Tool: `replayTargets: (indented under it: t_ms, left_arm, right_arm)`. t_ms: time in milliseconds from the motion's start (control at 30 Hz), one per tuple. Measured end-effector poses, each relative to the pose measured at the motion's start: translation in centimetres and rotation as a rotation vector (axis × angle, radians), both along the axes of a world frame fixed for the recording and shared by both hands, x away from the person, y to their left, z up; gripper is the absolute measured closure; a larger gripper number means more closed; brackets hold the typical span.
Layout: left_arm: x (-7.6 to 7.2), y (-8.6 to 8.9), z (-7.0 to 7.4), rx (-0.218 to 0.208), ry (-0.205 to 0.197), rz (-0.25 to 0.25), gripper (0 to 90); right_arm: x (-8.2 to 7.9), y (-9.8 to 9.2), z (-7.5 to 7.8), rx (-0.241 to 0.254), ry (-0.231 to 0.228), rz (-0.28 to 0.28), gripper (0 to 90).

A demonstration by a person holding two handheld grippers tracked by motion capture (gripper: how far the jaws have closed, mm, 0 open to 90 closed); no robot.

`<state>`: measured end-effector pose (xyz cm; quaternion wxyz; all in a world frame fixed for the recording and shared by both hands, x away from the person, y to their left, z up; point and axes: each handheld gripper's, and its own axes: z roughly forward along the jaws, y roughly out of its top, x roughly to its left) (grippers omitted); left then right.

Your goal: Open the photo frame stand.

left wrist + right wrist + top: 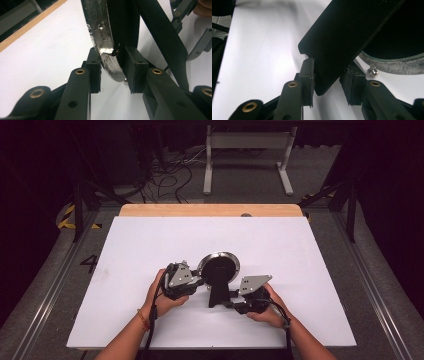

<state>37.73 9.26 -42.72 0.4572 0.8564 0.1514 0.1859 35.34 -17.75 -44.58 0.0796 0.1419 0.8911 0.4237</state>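
Mirror (pixel 218 268) on its stand (pixel 218 292) — left fingers (pixel 93 68) clamp rim, right fingers (pixel 308 75) clamp stand.

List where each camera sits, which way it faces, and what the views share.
High view: above the person's side, looking forward and down on the white table; both forearms, left gripper, right gripper.
Left gripper view: rides the left gripper, looking along its fingers at the silver rim of the round black stand mirror.
Right gripper view: looks along its own fingers at the mirror's flat black support leg.
Shared: mirror and table.
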Motion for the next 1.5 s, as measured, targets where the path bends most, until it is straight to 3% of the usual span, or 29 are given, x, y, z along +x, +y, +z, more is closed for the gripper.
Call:
replayTargets:
  t_ms: [767, 867, 1067, 1233, 1267, 1500]
  left_arm:
    - [-1.9, -0.3, -0.3, 0.086, -0.027, -0.038, 75.8]
    - [-2.1, -0.6, -0.6, 0.114, -0.036, -0.041, 75.7]
    - [-2.2, -0.6, -0.7, 0.116, -0.031, -0.028, 75.9]
    - [-2.2, -0.8, -0.9, 0.123, -0.053, -0.015, 75.4]
    - [-2.2, -0.9, -0.9, 0.127, -0.062, -0.014, 75.1]
    - [-2.3, -1.0, -1.0, 0.144, -0.083, 0.001, 74.5]
  right_arm:
    - [-2.6, -0.1, -0.1, -0.054, 0.019, 0.003, 67.3]
    - [-2.8, -0.1, -0.3, -0.053, 0.018, 0.003, 68.6]
    - [-3.0, -0.3, -0.3, -0.046, 0.024, -0.007, 69.5]
    - [-3.1, -0.7, -0.5, -0.031, 0.020, -0.020, 75.4]
    - [-3.1, -0.8, -0.5, -0.017, 0.038, -0.012, 76.0]
    - [-3.2, -0.8, -0.5, -0.021, 0.033, -0.008, 76.0]
